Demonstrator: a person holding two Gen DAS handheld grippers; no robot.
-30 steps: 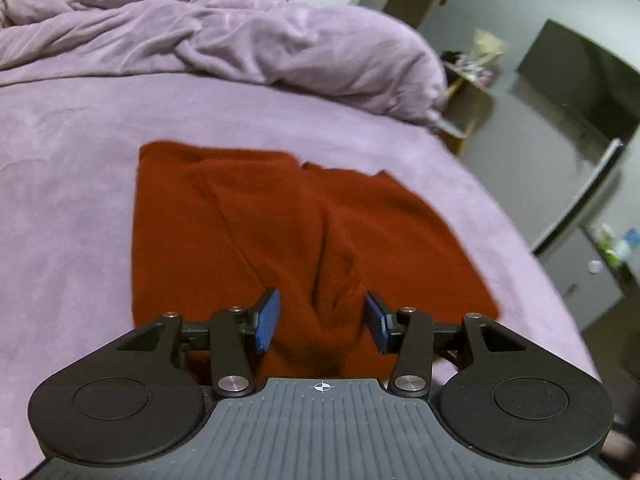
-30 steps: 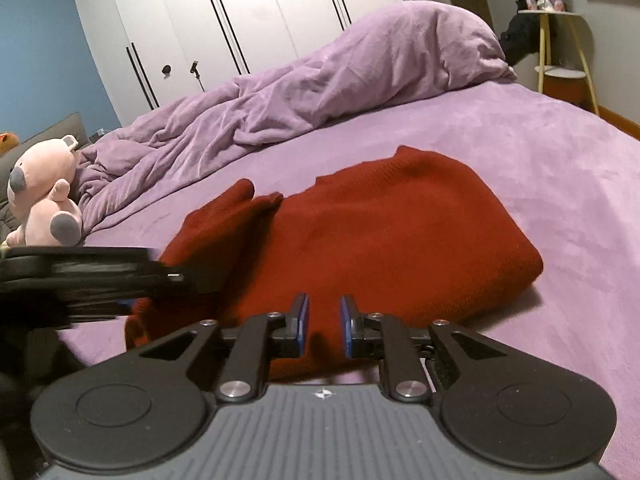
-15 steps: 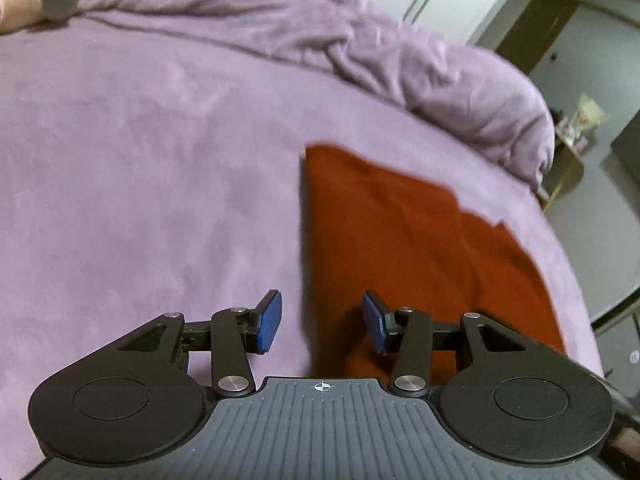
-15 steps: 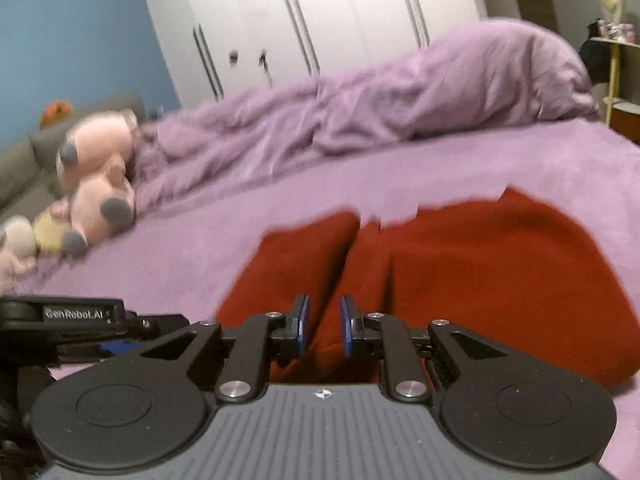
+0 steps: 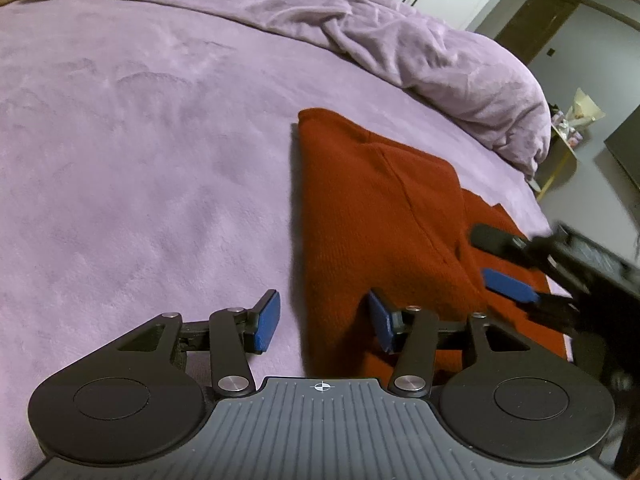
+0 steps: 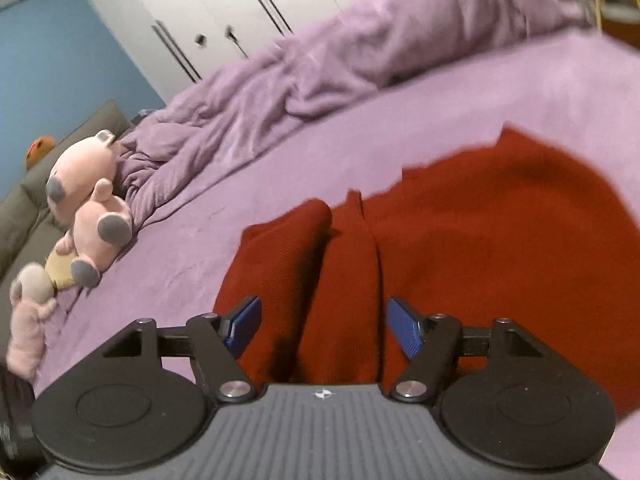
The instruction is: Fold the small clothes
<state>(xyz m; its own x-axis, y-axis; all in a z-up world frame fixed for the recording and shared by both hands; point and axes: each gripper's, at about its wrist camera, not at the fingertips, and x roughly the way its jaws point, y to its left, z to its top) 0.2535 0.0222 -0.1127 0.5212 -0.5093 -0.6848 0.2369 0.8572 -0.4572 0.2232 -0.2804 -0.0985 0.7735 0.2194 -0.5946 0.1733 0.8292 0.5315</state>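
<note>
Left wrist view: the red garment (image 5: 380, 216) lies folded on the purple bed (image 5: 140, 152), its long left edge straight and running up and away from the camera. Left of that edge the bed is bare and wide; beyond the garment's far corner the rumpled duvet (image 5: 420, 52) closes the space. The left gripper (image 5: 324, 318) straddles the near end of that edge, one pad over bare bed, the other over red cloth. Its jaws are opening and about half apart, with the edge between them but neither pad pressing it. At the right, the right gripper (image 5: 498, 262) hangs over the garment's right part, blurred.

Right wrist view: the garment (image 6: 480, 240) fills the middle and right, with a raised lengthwise fold (image 6: 348, 280) running toward the camera. Bare bed (image 6: 180, 248) lies to the left as far as the plush toys (image 6: 88, 208). The right gripper (image 6: 324, 328) has its jaws opening, wide apart, the fold between them; it seems released, though the blur hides any contact.
</note>
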